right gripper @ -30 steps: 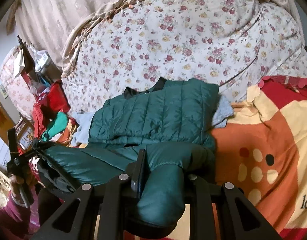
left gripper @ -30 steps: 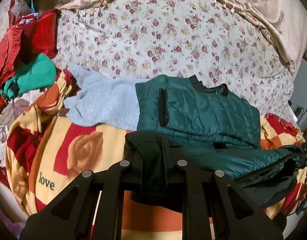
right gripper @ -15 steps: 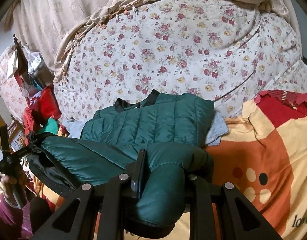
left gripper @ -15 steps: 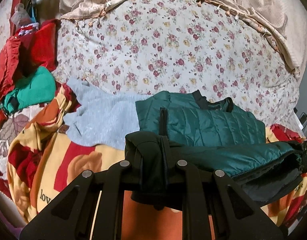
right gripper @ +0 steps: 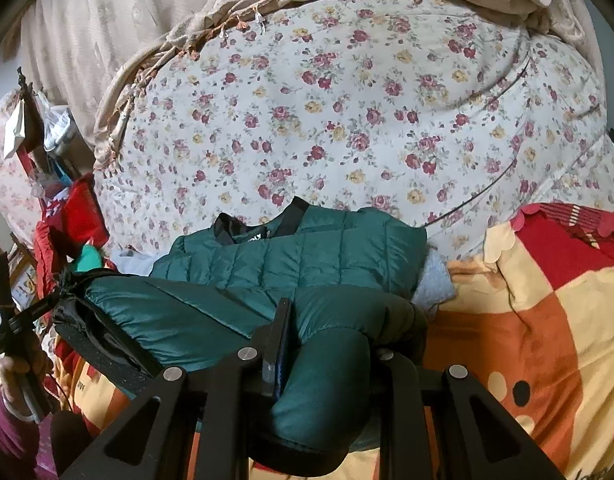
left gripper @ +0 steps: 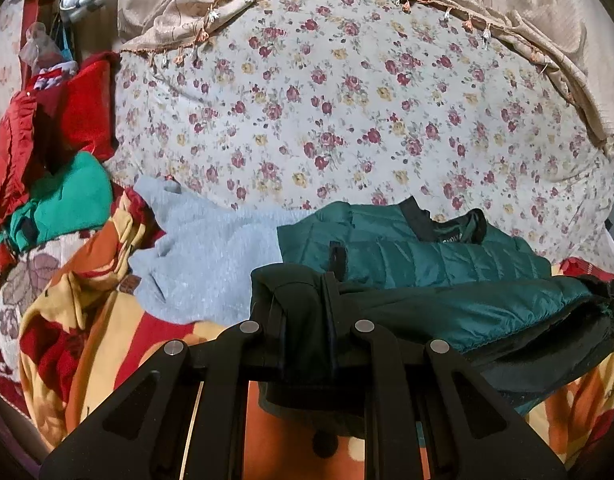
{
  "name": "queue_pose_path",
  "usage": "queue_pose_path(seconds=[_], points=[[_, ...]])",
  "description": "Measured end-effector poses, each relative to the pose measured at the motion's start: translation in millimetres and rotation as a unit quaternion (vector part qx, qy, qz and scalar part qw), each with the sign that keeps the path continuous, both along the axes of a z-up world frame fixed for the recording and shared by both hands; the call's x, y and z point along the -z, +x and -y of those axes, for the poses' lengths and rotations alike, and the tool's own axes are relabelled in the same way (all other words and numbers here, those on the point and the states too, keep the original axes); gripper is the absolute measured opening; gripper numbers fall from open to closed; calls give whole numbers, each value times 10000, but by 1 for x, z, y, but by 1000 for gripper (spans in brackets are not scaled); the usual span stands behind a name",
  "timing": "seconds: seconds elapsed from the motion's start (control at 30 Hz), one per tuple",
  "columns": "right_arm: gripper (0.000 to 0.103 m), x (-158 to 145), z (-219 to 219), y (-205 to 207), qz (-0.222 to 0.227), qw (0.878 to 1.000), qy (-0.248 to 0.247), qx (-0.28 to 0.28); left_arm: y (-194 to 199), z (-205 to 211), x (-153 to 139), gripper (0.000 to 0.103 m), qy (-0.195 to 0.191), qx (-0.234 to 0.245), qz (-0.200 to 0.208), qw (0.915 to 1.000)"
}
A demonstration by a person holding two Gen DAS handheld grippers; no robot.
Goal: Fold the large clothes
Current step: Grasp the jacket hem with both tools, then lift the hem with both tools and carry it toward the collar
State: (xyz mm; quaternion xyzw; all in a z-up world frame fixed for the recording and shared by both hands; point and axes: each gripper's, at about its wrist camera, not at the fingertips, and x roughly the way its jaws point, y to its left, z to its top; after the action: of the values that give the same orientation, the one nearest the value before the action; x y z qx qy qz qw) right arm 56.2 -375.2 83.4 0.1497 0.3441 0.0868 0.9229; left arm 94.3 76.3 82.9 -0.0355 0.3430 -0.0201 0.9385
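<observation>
A dark green quilted jacket lies on the bed with its black collar toward the floral cover. Its near edge is lifted and stretched between the two grippers. My left gripper is shut on the dark corner of that edge. My right gripper is shut on the opposite corner, where green fabric bulges between the fingers. In the right wrist view the left gripper shows at the far left, held in a person's hand. The pads of both grippers are hidden by cloth.
A pale grey sweater lies under the jacket's left side. An orange, red and yellow blanket covers the near bed. Behind is a white floral quilt. Red and bright green clothes are piled at the left.
Both grippers have carried the lifted jacket edge forward over the flat part, so less of the lying jacket shows. Both grips stay shut.
</observation>
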Motion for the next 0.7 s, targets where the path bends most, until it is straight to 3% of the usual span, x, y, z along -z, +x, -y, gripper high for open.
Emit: queue_pose_path(seconds=[0.7], points=[[20, -9, 3, 63, -108, 9994, -286, 173, 60, 17, -10, 14, 308, -237, 110, 9992]])
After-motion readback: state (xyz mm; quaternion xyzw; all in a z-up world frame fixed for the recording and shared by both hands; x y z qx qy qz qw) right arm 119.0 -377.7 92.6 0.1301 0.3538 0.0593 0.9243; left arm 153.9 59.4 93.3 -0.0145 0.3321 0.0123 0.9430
